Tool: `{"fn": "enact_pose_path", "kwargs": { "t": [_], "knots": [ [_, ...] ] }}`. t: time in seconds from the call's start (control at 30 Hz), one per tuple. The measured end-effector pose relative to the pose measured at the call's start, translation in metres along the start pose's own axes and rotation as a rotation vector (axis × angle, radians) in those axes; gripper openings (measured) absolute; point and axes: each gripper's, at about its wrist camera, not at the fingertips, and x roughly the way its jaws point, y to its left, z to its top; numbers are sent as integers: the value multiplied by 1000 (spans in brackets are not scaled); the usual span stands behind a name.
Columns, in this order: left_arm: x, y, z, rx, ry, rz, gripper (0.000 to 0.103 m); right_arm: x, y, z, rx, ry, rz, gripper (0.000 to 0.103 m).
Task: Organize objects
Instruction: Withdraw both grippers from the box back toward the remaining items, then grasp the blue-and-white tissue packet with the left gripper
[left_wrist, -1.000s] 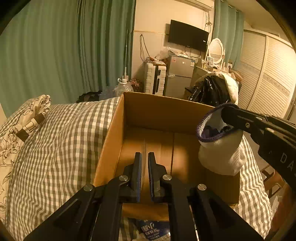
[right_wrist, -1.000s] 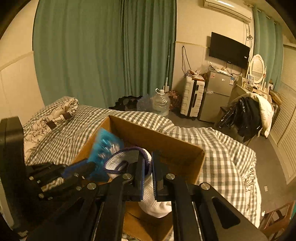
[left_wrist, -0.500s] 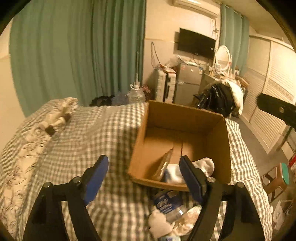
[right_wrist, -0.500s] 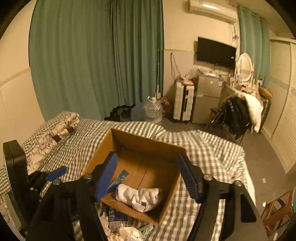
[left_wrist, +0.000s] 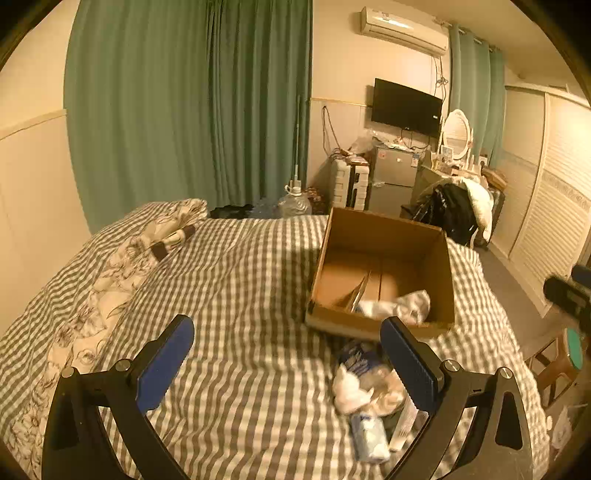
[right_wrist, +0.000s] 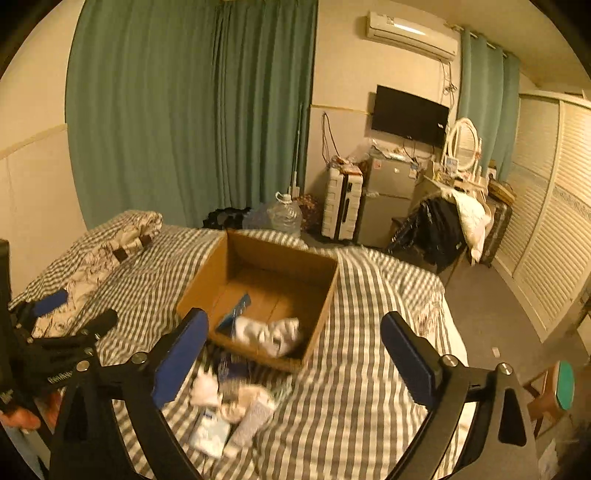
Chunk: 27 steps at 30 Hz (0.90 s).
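- A bed (left_wrist: 240, 295) with a grey-and-white checked cover filled the lower part of both views, with a flower-patterned pillow (left_wrist: 162, 229) at its far left corner.
- Behind the bed hung green curtains (left_wrist: 192, 103). A wall television (left_wrist: 406, 105), a small fridge (left_wrist: 393, 181), a white suitcase (left_wrist: 349, 182) and a chair heaped with dark and white clothes (left_wrist: 461, 210) stood along the far wall.
- An open cardboard box (left_wrist: 384, 236) sat on the cover, right of centre in the left camera's view.
- Inside the box, against its near wall, lay a crumpled white sock (left_wrist: 402, 304). It was bunched up, so it pointed no clear way.
- Beside the sock a flat blue packet (right_wrist: 236, 312) leaned aslant, its long side running from the near wall up toward the middle of the box.
- Just in front of the box a loose pile of packets and wrappers (left_wrist: 369, 391) lay on the cover, blurred. Nothing stood between it and either claw.
- The left claw (left_wrist: 286, 365) was spread wide above the cover, holding and touching nothing.
- The right claw (right_wrist: 293, 362) was likewise spread wide and empty, hanging over the pile with the box between its blue pads.
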Motion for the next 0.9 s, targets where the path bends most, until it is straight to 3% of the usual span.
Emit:
{"fn": "enact_pose_path", "kwargs": {
  "t": [0.23,0.4,0.6,0.9],
  "knots": [
    [15,-6,-50,21,73,36,103,9,3,-65,-35,84,-34,100],
    [30,-34,-84,59,137,41,103,25,-4,-100,-51,130,-71,100],
    [63,-74,-124,125,285,23,103,54,-20,-126,2,202,-85,100],
    [86,-118,-153,252,380,-34,99,79,-34,-150,75,277,-33,100]
  ]
}}
